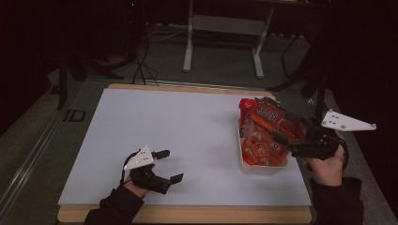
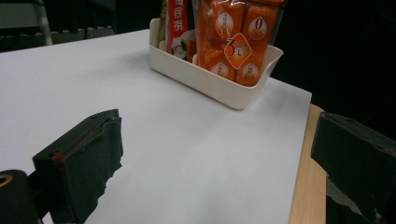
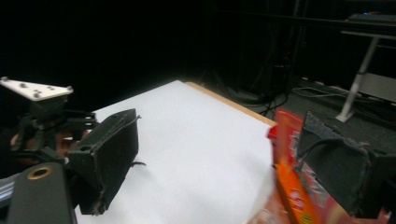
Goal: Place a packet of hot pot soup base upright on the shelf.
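A white tub [image 1: 263,169] stands at the table's right side, with orange snack packs [image 1: 257,146] in it and a red pack [image 1: 265,115] leaning across their tops. My right gripper [image 1: 281,129] hovers over the tub, open, pointing left. In the right gripper view its jaws stand wide apart and the red pack [image 3: 292,186] lies beside and below the right-hand jaw; nothing is pressed between them. My left gripper [image 1: 172,165] rests open near the front left of the table, nothing in it. It faces the tub [image 2: 210,81] and the orange packs [image 2: 233,42].
The white tabletop [image 1: 187,131] has a wooden rim [image 1: 187,214] along its front. A metal stand [image 1: 220,37] and cables [image 1: 141,65] are on the dark floor beyond the far edge. The left gripper [image 3: 42,121] shows far off in the right gripper view.
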Tool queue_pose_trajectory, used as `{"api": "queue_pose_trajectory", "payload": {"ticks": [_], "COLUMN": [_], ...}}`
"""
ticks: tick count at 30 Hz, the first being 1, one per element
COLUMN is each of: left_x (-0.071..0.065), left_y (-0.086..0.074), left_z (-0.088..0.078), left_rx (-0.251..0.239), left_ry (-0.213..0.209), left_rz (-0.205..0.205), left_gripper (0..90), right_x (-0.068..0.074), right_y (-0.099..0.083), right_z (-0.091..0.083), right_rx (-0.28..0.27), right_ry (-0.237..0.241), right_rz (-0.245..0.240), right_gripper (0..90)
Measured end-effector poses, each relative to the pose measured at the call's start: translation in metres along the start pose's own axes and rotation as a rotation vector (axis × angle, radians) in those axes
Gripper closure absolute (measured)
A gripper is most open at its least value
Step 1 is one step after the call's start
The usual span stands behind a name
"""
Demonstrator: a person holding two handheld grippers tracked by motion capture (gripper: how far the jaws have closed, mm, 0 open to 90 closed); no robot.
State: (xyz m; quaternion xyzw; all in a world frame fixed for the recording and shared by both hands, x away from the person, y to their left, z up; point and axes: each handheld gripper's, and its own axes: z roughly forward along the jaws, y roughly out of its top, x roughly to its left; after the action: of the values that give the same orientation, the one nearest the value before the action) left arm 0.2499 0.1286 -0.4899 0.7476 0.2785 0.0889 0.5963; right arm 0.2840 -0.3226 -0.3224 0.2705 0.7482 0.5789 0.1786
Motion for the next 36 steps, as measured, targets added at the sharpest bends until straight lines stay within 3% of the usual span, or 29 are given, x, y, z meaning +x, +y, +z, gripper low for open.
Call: {"api": "queue_pose_trajectory", "payload": {"ticks": [8,10,14,17,23,30,36], "left_x": [-0.001,-0.001,-0.002,-0.002,-0.003,-0.005,-0.005], "left_y": [0.0,-0.001,-0.001,-0.001,-0.002,-0.003,-0.005], "left_z": [-0.001,-0.001,-0.001,-0.001,-0.001,-0.002,-0.002], "left_rx": [-0.001,0.003,0.003,0.001,0.003,0.009,0.012], "left_ry": [-0.002,-0.003,-0.004,-0.007,-0.008,-0.008,-0.012], "left_rz": [0.004,0.004,0.008,0.008,0.012,0.023,0.022], "left_gripper": [2.8,2.8,2.8,2.8,2.8,2.8,2.8], "right_x": [0.023,0.032,0.039,0.043,0.048,0.05,0.051], "right_y": [-0.008,-0.021,-0.041,-0.052,-0.073,-0.093,-0.105], "right_z": [0.017,0.03,0.045,0.054,0.065,0.069,0.069], "right_rx": [0.037,0.063,0.085,0.1,0.112,0.103,0.121], "right_ry": [0.073,0.1,0.11,0.107,0.136,0.135,0.143], "right_rz": [-0.018,-0.019,-0.026,-0.042,-0.005,0.032,0.024], "right_gripper": [10.3,13.0,13.1,13.0,13.1,13.1,13.1]}}
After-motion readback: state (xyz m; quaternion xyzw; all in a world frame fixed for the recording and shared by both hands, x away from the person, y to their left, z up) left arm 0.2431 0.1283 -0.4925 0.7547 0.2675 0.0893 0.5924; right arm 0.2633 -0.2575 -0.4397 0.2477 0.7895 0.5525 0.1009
